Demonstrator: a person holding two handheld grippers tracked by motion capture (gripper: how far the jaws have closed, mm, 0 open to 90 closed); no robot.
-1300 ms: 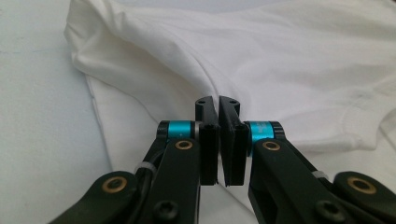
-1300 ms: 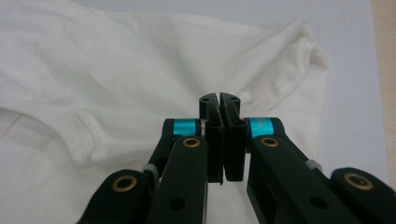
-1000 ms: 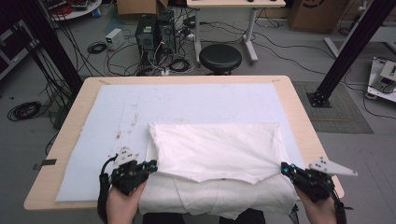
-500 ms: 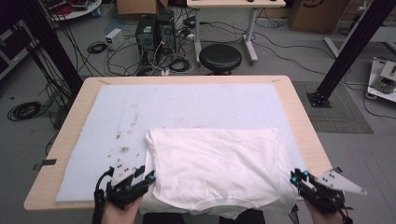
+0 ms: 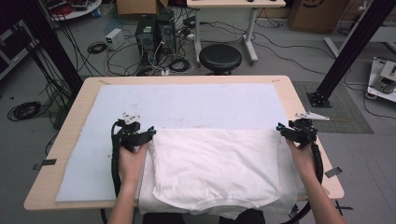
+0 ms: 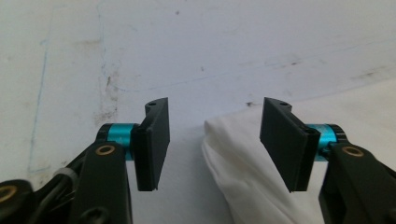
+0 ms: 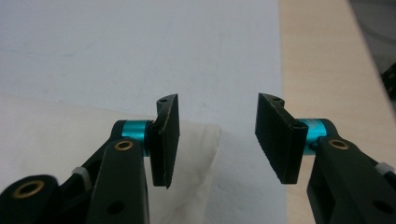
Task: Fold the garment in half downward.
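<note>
A white T-shirt lies folded on the near half of a pale mat that covers the wooden tabletop. The top layer forms a broad, fairly smooth rectangle; a second layer shows beneath it along the left, right and near sides, and the near edge hangs over the tabletop's near rim.

In the high view the left claw sits at the shirt's far left corner and the right claw at its far right corner, each held in a hand that comes in from the near side.

The left gripper view gives what the high view cannot: the left claw stands wide, its jaws having just been opening, with a rounded fold of the T-shirt lying loose between them, nearer the right jaw and not pinched. Grey smudges mark the mat beyond.

The right gripper view shows the right claw also wide, its jaws having just been opening, over bare mat; the shirt's corner lies under the left jaw, and the tabletop's wood runs along the right.
</note>
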